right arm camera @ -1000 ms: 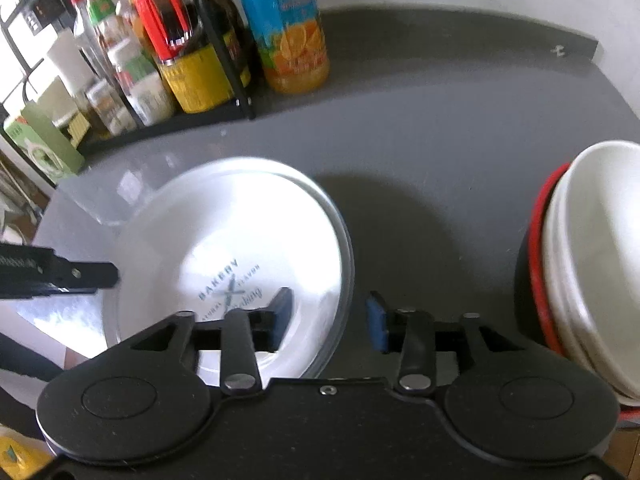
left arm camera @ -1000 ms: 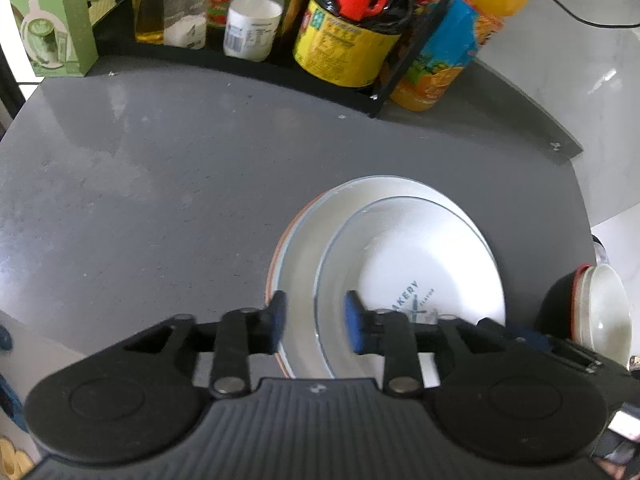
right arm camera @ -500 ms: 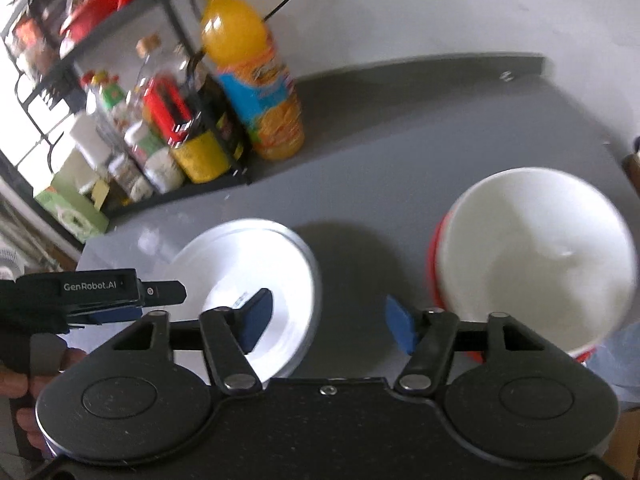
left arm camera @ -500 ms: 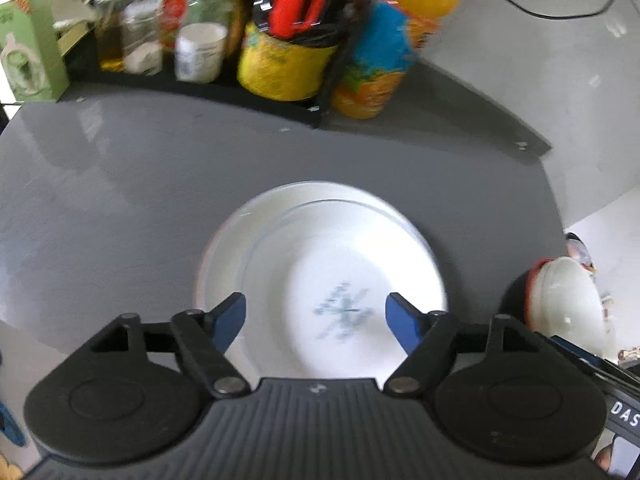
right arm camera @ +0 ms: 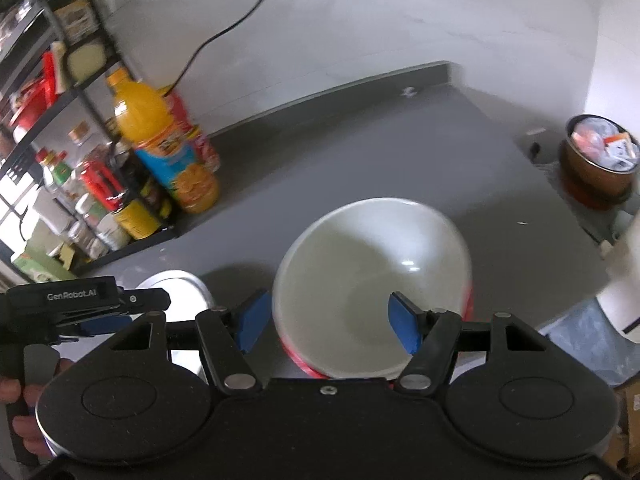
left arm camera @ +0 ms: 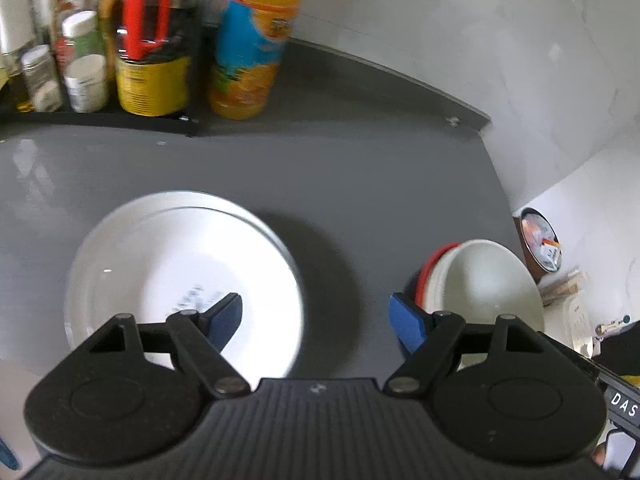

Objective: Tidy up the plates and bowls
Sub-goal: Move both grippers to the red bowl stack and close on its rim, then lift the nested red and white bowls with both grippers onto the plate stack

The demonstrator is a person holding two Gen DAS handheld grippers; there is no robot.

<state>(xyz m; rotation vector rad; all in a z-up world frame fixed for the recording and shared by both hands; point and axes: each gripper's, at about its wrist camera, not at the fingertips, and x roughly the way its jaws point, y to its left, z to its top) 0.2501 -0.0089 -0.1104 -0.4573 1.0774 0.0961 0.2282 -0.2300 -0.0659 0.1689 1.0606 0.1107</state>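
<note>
Two stacked white plates (left arm camera: 180,264) lie on the grey counter, the upper one printed with dark lettering. A stack of white bowls (left arm camera: 488,280) nested in a red-rimmed one sits at the counter's right edge. My left gripper (left arm camera: 314,318) is open above the counter between plates and bowls, holding nothing. In the right wrist view the white bowl stack (right arm camera: 372,276) fills the middle, and my right gripper (right arm camera: 334,320) stands open above its near rim, empty. A sliver of the plates (right arm camera: 180,284) shows beside the left gripper body (right arm camera: 80,300).
An orange juice bottle (left arm camera: 256,40) and a black rack of jars and bottles (left arm camera: 100,60) line the back left of the counter (left arm camera: 340,168). A brown bin of rubbish (right arm camera: 600,160) stands past the right edge. A hand (right arm camera: 16,396) holds the left gripper.
Both grippers opened wide and let go of the plate rims, then lifted back and swung right. The right gripper now sits over the bowl stack; the plates stay stacked.
</note>
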